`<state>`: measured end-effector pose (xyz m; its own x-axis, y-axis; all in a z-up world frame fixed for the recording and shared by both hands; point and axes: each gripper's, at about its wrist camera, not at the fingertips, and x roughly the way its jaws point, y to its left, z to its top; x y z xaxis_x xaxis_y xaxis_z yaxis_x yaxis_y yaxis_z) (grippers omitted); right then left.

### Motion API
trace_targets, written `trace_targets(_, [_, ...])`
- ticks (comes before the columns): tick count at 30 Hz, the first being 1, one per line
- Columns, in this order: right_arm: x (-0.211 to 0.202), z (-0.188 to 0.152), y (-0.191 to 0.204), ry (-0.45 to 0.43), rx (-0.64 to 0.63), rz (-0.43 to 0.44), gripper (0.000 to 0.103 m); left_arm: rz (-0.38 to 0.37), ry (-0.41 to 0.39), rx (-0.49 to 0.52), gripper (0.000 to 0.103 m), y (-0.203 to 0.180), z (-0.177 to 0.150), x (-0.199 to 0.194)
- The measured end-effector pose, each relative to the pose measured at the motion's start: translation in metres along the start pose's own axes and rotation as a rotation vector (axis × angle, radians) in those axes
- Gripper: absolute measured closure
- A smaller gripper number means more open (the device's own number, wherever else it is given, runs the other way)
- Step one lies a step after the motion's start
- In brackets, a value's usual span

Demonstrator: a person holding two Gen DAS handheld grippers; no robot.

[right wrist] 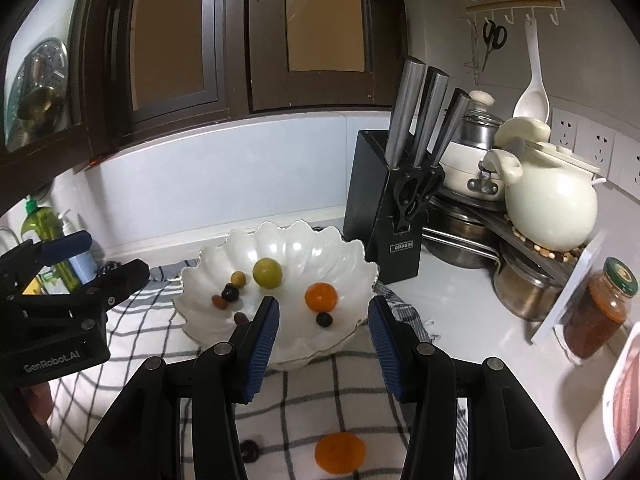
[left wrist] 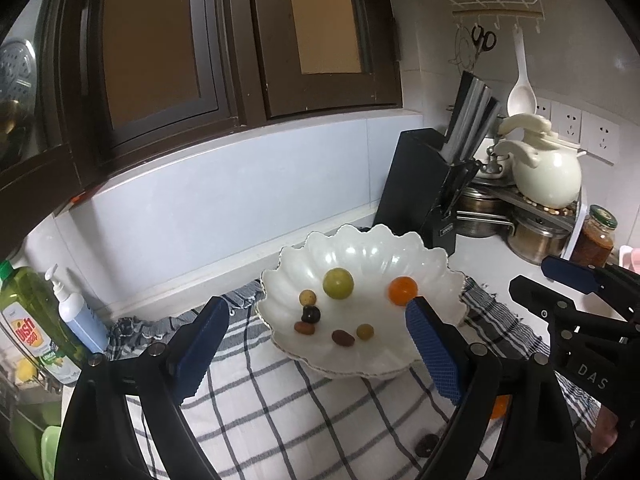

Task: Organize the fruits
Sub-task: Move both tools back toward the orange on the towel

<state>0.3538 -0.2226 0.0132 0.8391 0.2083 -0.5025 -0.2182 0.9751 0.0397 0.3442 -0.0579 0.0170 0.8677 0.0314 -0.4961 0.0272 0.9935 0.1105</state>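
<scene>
Both tongs hang with their jaws spread wide and nothing between the blue pads. The left tongs (left wrist: 316, 344) point at the near rim of the white scalloped bowl (left wrist: 432, 268), the right-hand pad overlapping that rim just below an orange fruit (left wrist: 403, 291). The right tongs (right wrist: 324, 344) straddle the bowl's near right edge, with bare bowl floor showing between the pads. Inside the bowl lie a green fruit (right wrist: 267, 273), the orange one, and several small brown and dark fruits; one dark fruit (right wrist: 324, 320) sits just beside the orange. Still out on the checked cloth (right wrist: 304, 392), between the arms of the right tongs, are a second orange fruit (right wrist: 340, 457) and a small dark one (right wrist: 250, 450), well apart from the bowl. Behind the bowl's right side a black knife block (right wrist: 380, 216) stands close, with pots beyond; the cloth in front is open.
</scene>
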Motion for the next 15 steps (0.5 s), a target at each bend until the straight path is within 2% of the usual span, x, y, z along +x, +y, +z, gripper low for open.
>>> trace_targets(15, [-0.031, -0.018, -0.005, -0.040, -0.026, 0.010, 0.055, -0.002, -0.029, -0.042, 0.012, -0.012, -0.017, -0.029])
